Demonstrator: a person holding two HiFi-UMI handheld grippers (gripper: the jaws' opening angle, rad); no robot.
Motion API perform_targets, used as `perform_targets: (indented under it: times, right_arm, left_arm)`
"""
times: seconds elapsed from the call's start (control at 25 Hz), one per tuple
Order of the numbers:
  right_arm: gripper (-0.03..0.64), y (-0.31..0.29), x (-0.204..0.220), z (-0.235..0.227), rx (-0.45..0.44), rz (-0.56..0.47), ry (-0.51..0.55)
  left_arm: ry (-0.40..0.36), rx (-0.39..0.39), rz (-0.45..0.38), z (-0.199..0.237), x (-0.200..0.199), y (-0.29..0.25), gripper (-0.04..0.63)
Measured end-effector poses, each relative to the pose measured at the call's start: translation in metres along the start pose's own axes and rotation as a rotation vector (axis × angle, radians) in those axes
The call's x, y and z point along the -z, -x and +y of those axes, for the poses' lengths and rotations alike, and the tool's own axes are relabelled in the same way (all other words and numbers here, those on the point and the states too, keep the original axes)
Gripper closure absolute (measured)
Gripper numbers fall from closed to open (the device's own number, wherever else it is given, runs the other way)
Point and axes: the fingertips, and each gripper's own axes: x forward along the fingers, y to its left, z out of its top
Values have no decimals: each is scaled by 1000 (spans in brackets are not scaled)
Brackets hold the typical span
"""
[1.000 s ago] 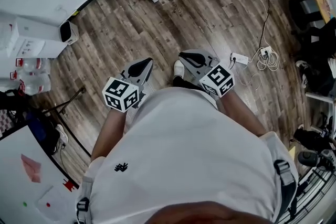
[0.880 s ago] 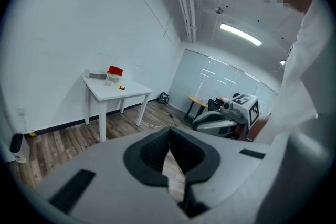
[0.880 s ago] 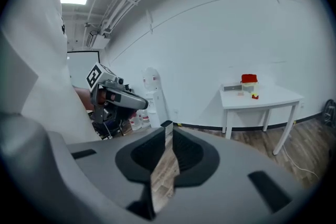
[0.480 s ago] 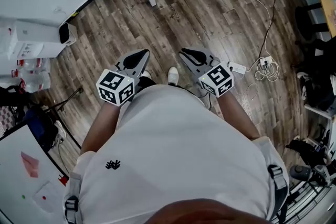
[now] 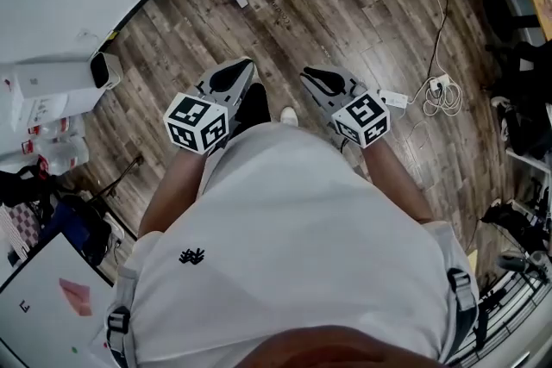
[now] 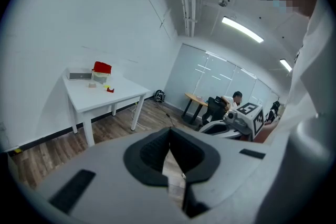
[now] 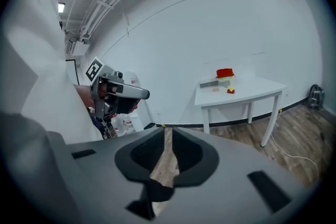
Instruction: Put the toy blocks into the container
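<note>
Head view: the left gripper (image 5: pixel 247 65) and right gripper (image 5: pixel 307 75) are held at waist level over a wooden floor (image 5: pixel 345 4). No blocks or container show here.

Left gripper view: its jaws are clenched on nothing. Well off stands a white table (image 6: pixel 126 95) bearing the red container (image 6: pixel 102 67), with small toy blocks (image 6: pixel 108 88) beside it.

Right gripper view: its jaws have just been opening a crack, with nothing between them. The same table appears distant. The sensible move is probably to walk closer first, then open wide.
</note>
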Motion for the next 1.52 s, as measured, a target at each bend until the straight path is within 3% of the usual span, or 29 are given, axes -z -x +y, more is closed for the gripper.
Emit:
perform_targets:
  times: [0.28,0.52,0.64,0.92,1.52]
  right_arm:
    - [572,-45,-32,-55,68,38,-35]
    - [568,-113,-91,-94,58,56,42]
    - [566,-148,-111,-106,56,61,77]
    - [530,-201,-136,-142,41,99,133]
    - [471,-296,-160,-316,-4,190,225]
  left_arm:
    - [-4,55,-55,65,-52,-38,588]
    - [-60,45,-47,139,-78,-37,589]
    - [-49,45,-48,175,-84,-33,589]
    - [24,-19,-87,227,-99,-30,589]
    - [98,-261,-135,316,-146,-56,589]
